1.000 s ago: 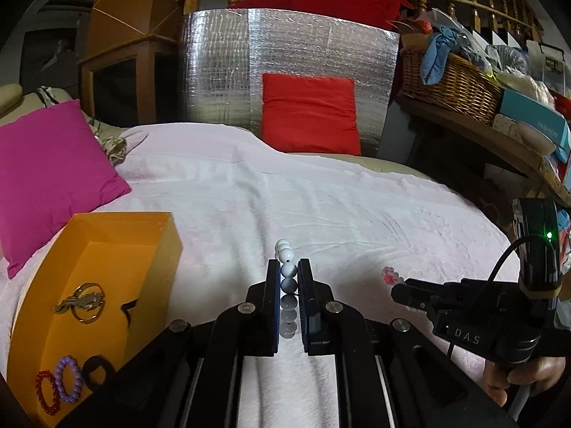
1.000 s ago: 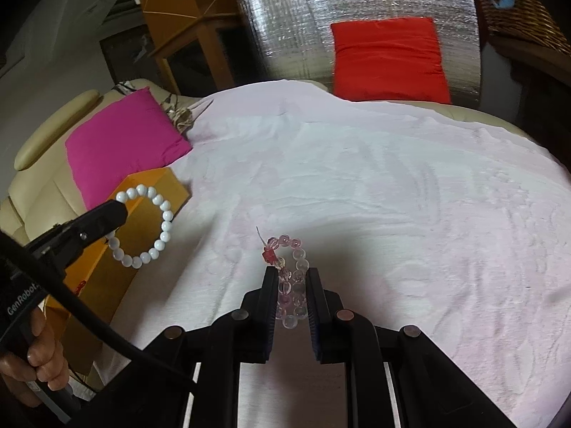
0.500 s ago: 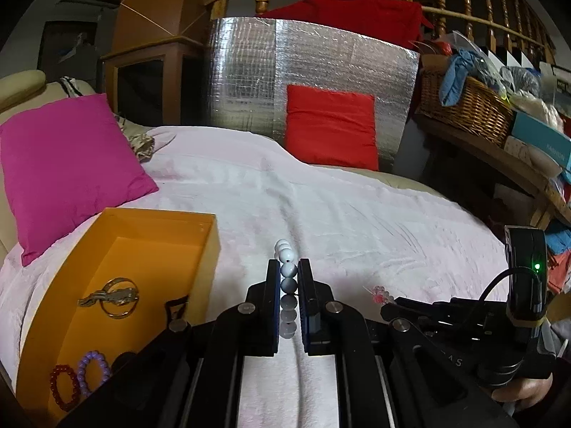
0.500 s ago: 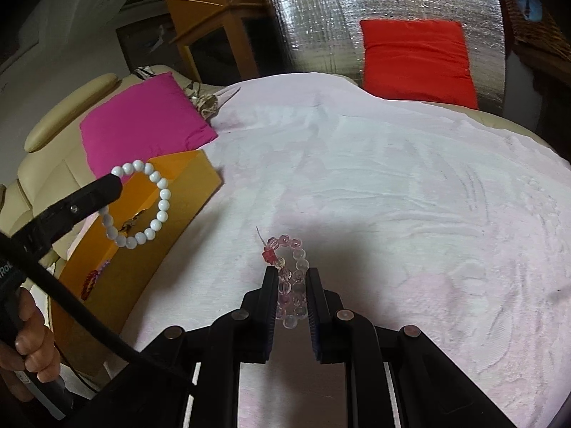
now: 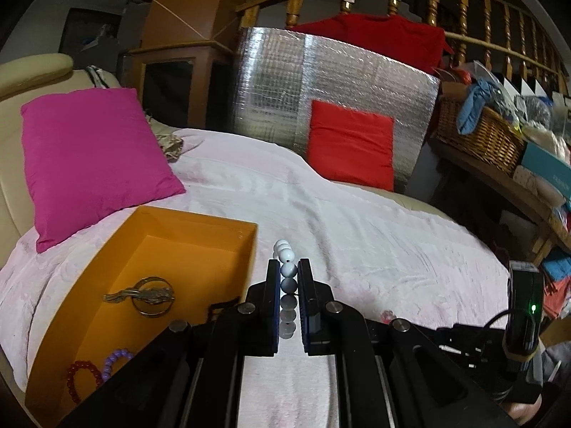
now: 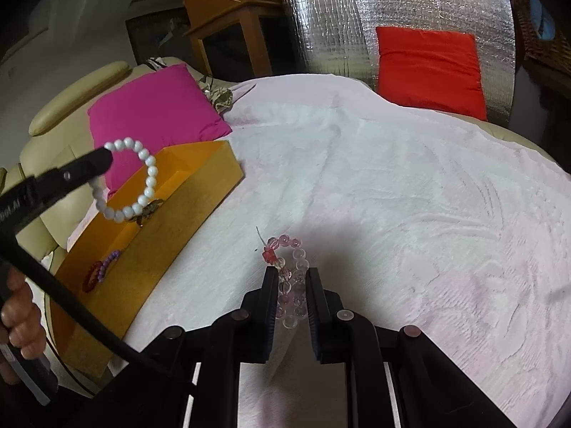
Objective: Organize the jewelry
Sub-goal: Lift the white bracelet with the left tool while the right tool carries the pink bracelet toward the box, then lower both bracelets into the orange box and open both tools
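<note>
My left gripper point(image 5: 288, 278) is shut on a white bead bracelet point(image 5: 285, 271), held in the air just right of the orange box point(image 5: 200, 228). In the right wrist view the white bracelet point(image 6: 142, 192) hangs from the left gripper point(image 6: 103, 158) over the orange box point(image 6: 185, 214). The box holds a metal ring piece point(image 5: 150, 294), a purple bracelet point(image 5: 116, 358) and a dark red bracelet point(image 5: 80, 378). My right gripper point(image 6: 291, 278) is shut on a clear pink bead bracelet point(image 6: 289, 274), held above the pink-white bedcover point(image 6: 410, 196). The right gripper point(image 5: 389, 321) shows low right in the left wrist view.
A magenta cushion point(image 5: 89, 157) lies behind the box on the left. A red cushion point(image 5: 351, 148) leans on a silver foil panel point(image 5: 321, 82) at the back. A wicker basket point(image 5: 478, 135) and boxes sit on a shelf at the right.
Both grippers have lifted and swung left. The left gripper with the white bracelet now hangs over the orange box. The right gripper keeps hold of the pink bracelet.
</note>
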Demonstrator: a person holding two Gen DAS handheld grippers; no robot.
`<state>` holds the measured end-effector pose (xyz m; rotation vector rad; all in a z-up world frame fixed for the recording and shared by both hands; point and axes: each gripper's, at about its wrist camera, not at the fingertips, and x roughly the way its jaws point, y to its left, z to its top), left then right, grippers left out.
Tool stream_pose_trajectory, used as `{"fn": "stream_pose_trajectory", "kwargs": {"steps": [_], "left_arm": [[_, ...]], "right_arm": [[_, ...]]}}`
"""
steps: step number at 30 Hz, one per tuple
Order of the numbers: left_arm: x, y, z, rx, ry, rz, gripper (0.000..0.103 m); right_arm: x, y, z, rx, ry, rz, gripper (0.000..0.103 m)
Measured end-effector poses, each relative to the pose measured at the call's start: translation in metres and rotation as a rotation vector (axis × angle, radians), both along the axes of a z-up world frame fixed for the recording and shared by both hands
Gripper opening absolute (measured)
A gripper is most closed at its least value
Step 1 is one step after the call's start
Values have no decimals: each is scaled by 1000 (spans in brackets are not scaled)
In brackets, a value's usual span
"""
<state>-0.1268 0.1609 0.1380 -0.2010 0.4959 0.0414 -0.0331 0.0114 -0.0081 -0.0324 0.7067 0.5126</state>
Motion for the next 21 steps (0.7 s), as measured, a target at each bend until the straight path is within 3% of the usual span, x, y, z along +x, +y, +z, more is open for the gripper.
{"fn": "stream_pose_trajectory", "kwargs": {"steps": [11,16,21], "left_arm": [[-32,92,2,-105,-51,228,10],[-36,130,-17,-96,9,326,10],[-32,148,-38,-90,80,354,10]], "right_arm": [[-8,59,42,8,-61,88,17],[-13,105,50,13,-68,161,17],[-9,149,41,0,-41,219,17]]}}
